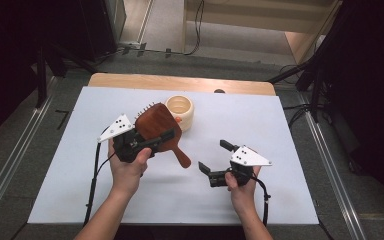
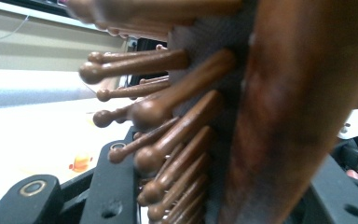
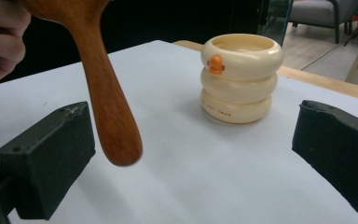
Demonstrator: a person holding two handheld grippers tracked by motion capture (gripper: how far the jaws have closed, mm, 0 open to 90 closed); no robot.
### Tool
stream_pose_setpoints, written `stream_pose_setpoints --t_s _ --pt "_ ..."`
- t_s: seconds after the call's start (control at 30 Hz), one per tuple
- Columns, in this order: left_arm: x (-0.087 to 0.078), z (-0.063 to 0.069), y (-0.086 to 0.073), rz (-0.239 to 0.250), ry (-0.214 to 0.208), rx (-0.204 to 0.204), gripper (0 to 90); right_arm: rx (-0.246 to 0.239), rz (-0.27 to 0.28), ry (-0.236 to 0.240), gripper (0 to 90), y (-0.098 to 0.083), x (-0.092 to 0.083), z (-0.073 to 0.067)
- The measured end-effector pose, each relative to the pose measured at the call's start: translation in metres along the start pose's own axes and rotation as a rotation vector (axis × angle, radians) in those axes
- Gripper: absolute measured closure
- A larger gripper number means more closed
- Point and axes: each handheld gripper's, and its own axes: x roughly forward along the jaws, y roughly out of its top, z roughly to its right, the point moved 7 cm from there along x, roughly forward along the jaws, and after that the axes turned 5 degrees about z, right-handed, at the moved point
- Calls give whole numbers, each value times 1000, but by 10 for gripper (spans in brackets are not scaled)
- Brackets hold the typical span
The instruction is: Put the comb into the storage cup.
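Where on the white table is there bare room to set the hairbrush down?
The white table lies bare right of the cream holder, along its near edge, and at far left. It is crowded mid-table, where the left gripper clamps the hairbrush beside the holder, and around the open right gripper.

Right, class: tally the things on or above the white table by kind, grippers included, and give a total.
Wooden hairbrush: 1
Cream ringed cup: 1
Grippers: 2, the left gripper and the right gripper
Total: 4
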Motion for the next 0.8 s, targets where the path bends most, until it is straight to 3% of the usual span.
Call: stream_pose_setpoints --t_s 0.8 --pt "3 -14 16 23 12 5 555 19 -10 -123 0 -27 -62 49"
